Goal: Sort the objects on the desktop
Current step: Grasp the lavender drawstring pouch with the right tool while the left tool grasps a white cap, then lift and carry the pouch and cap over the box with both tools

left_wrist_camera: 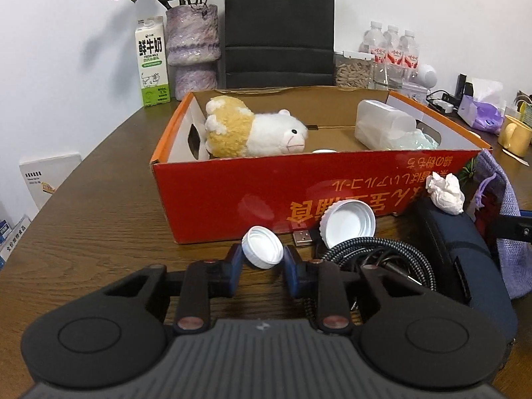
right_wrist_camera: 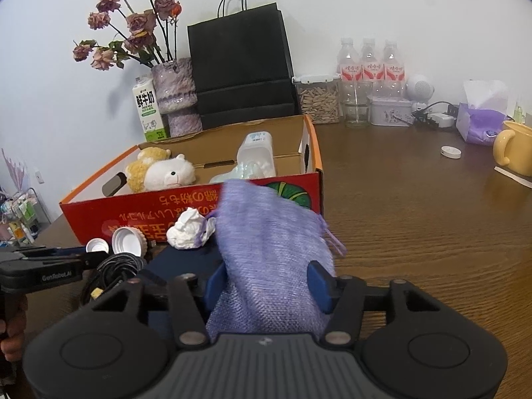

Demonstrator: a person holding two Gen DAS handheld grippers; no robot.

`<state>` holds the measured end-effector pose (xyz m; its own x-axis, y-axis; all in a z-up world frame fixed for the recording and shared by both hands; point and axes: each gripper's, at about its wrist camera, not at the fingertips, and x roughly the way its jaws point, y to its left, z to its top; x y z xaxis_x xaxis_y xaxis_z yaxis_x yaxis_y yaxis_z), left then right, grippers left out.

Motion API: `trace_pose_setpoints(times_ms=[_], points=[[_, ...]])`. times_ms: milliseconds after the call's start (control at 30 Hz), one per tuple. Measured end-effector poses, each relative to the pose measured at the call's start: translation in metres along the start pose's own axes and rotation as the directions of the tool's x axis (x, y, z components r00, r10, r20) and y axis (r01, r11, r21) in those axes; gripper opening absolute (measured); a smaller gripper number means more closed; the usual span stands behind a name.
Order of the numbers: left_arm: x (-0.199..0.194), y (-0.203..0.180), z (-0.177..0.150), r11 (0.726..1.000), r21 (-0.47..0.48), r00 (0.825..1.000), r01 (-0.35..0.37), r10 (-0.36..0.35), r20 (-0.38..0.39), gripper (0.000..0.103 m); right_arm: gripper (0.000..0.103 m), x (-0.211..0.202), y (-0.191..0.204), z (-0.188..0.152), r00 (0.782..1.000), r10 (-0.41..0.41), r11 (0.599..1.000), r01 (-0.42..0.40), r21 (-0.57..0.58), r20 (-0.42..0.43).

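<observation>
The left gripper [left_wrist_camera: 262, 259] has its blue fingers clamped on a small white cap [left_wrist_camera: 262, 246], tilted, just in front of the red box [left_wrist_camera: 266, 196]. At the cap's 2 o'clock a larger white lid [left_wrist_camera: 347, 223] leans against the box wall, with a USB plug [left_wrist_camera: 303, 237] between them and a coiled braided cable [left_wrist_camera: 379, 259] at 4 o'clock.

The right gripper [right_wrist_camera: 269, 286] has its fingers closed on a purple mesh pouch [right_wrist_camera: 269, 239], which drapes forward toward the box's near wall. At the pouch's 9 o'clock a crumpled tissue [right_wrist_camera: 188, 228] lies on a dark blue case [right_wrist_camera: 186, 262].

The box is open-topped. Inside, at its 9 o'clock end, lies a plush sheep [left_wrist_camera: 252, 128]; at the 3 o'clock end a translucent plastic jar [left_wrist_camera: 382, 124] lies on its side over something pale green [left_wrist_camera: 420, 139]. A small white round edge shows between them by the near wall.

Behind the box, at 12 o'clock, stand a black bag [left_wrist_camera: 279, 30], a vase [left_wrist_camera: 193, 46] of dried roses and a milk carton [left_wrist_camera: 151, 61].
</observation>
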<state>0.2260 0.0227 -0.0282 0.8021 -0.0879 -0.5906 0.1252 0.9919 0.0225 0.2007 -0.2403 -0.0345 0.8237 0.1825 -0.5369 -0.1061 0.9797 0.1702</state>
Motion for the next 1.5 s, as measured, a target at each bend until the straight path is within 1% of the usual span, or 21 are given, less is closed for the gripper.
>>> trace_pose_setpoints(times_ms=[133, 167, 200, 233, 267, 400, 500, 667, 700, 767, 867, 1200, 1500], points=[[-0.002, 0.003, 0.001, 1.0, -0.016, 1.0, -0.001, 0.001, 0.001, 0.028, 0.053, -0.003, -0.001, 0.0, 1.0, 0.008, 1.0, -0.008, 0.007, 0.008], [-0.003, 0.004, 0.0, 1.0, -0.016, 1.0, -0.001, 0.001, 0.0, 0.028, 0.05, -0.003, -0.001, 0.0, 1.0, 0.009, 1.0, -0.009, 0.008, 0.006], [-0.003, 0.004, 0.0, 1.0, -0.017, 1.0, 0.0, 0.0, -0.001, 0.028, 0.04, -0.003, -0.002, 0.0, 1.0, 0.011, 1.0, -0.012, 0.012, 0.005], [-0.004, 0.004, -0.001, 1.0, -0.019, 1.0, 0.001, -0.001, -0.002, 0.028, 0.035, -0.003, -0.002, -0.001, 1.0, 0.013, 1.0, -0.013, 0.016, 0.005], [-0.005, 0.005, -0.002, 1.0, -0.021, 1.0, 0.0, 0.0, -0.003, 0.028, 0.027, -0.003, -0.003, 0.0, 1.0, 0.01, 1.0, -0.01, 0.017, 0.003], [-0.01, 0.007, -0.005, 1.0, -0.031, 1.0, 0.001, -0.001, 0.005, 0.028, 0.018, -0.009, -0.005, -0.002, 1.0, 0.016, 1.0, -0.017, 0.025, 0.011], [-0.014, 0.009, -0.006, 0.999, -0.036, 1.0, -0.002, 0.002, 0.012, 0.028, 0.016, -0.015, -0.006, -0.003, 1.0, 0.015, 1.0, -0.016, 0.026, 0.024], [-0.022, 0.008, -0.01, 0.999, -0.033, 1.0, -0.003, 0.003, 0.022, 0.028, 0.015, -0.022, -0.008, -0.004, 0.999, 0.019, 0.999, -0.02, 0.034, 0.034], [-0.023, 0.008, -0.011, 0.999, -0.033, 1.0, -0.003, 0.004, 0.023, 0.028, 0.012, -0.024, -0.008, -0.005, 0.999, 0.018, 0.999, -0.019, 0.033, 0.036], [-0.025, 0.008, -0.012, 0.999, -0.035, 1.0, -0.004, 0.005, 0.026, 0.028, 0.011, -0.026, -0.008, -0.006, 0.999, 0.022, 0.999, -0.023, 0.036, 0.041], [-0.029, 0.008, -0.011, 0.999, -0.035, 0.999, -0.005, 0.007, 0.036, 0.028, 0.008, -0.033, -0.007, -0.006, 0.998, 0.015, 1.0, -0.017, 0.022, 0.058], [-0.051, 0.002, -0.004, 1.0, -0.015, 0.994, -0.005, 0.006, 0.107, 0.028, 0.006, -0.048, 0.0, 0.003, 0.993, 0.011, 1.0, -0.009, -0.017, 0.116], [-0.066, -0.004, 0.013, 1.0, 0.003, 0.984, 0.001, -0.002, 0.179, 0.028, 0.006, -0.056, 0.012, 0.026, 0.985, 0.038, 0.998, -0.028, -0.062, 0.17]])
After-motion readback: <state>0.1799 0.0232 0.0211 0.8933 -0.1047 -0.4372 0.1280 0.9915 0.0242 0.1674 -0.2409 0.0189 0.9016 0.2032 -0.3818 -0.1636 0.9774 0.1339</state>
